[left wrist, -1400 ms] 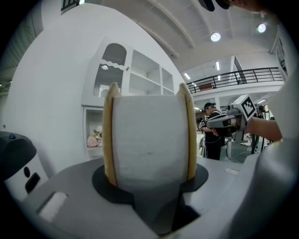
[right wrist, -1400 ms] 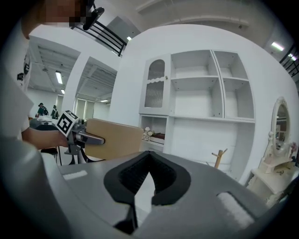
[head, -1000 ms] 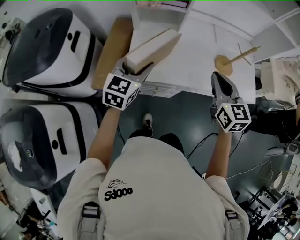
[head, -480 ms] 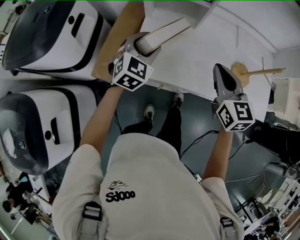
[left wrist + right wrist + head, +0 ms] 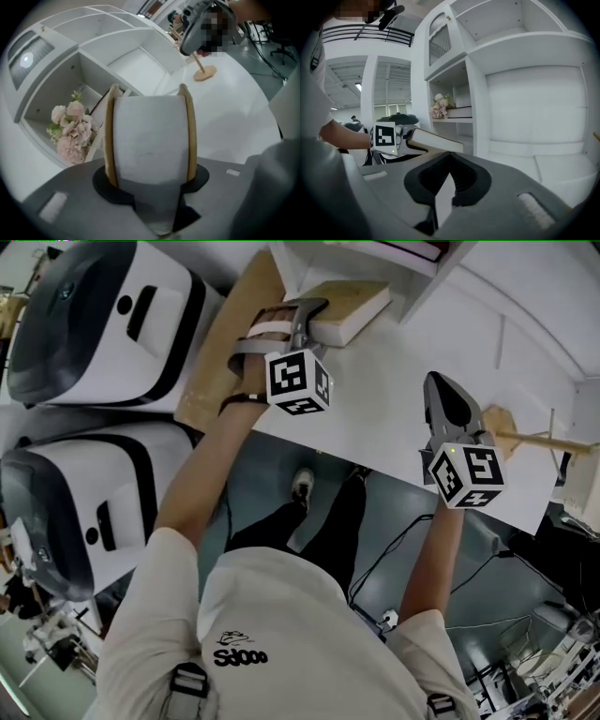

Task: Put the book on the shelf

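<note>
The book [image 5: 150,136] showed a white page block between tan covers. The shelf [image 5: 525,56] and the table [image 5: 394,399] were white. The flowers [image 5: 70,133] were pale pink with green leaves. The left gripper [image 5: 314,320] and the right gripper [image 5: 442,395] were dark grey. Their marker cubes [image 5: 298,382] bore black square patterns on white. The stand [image 5: 525,437] was tan.

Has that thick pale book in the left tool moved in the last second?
Yes. The thick pale book has gone forward from the near edge of the white desk toward the white shelf unit.
</note>
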`<state>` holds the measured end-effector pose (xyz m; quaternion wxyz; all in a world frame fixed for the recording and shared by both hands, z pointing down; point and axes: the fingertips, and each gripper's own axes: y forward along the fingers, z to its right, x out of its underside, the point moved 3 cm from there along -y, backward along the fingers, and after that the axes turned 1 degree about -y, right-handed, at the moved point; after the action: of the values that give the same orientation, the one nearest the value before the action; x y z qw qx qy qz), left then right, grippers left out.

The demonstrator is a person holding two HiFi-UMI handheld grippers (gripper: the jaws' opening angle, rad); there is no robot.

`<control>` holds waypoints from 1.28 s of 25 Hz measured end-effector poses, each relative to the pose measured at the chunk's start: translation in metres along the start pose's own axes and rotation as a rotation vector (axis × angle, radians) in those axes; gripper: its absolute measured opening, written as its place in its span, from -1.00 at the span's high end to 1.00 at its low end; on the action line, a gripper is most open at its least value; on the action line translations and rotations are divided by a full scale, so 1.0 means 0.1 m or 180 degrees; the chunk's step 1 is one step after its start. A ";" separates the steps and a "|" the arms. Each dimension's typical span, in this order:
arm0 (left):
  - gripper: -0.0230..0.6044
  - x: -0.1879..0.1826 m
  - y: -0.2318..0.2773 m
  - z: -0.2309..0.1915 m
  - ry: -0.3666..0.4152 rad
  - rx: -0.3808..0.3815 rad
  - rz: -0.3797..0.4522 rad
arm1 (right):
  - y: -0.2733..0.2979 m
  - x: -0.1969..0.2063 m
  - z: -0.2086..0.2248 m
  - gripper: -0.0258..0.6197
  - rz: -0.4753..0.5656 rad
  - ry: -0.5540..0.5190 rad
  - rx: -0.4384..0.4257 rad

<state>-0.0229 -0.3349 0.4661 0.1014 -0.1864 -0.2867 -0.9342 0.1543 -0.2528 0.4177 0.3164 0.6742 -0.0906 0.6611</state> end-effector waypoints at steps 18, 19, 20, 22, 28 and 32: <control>-0.33 -0.02 1.16 0.37 0.0710 0.0568 -0.0539 | 0.14 0.38 0.49 0.92 -0.0082 0.0154 0.0133; -0.36 -0.03 1.18 0.38 0.0694 0.0607 -0.0516 | 0.14 0.41 0.50 0.92 -0.0096 0.0166 0.0129; -0.39 -0.03 1.20 0.38 0.0683 0.0651 -0.0497 | 0.13 0.42 0.50 0.92 -0.0105 0.0183 0.0124; -0.45 -0.03 1.25 0.40 0.0678 0.0737 -0.0480 | 0.12 0.44 0.52 0.92 -0.0101 0.0233 0.0122; -0.66 -0.04 1.34 0.58 0.0603 0.1095 -0.0551 | 0.11 0.39 0.60 0.92 0.0031 0.0401 0.0123; -0.62 -0.06 1.32 0.67 0.0423 0.1193 -0.0550 | 0.12 0.36 0.65 0.92 0.0127 0.0656 0.0070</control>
<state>0.0407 -0.4041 0.5809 0.0726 -0.0771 -0.4629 -0.8801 0.2063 -0.2870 0.4598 0.3034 0.6042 -0.0637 0.7341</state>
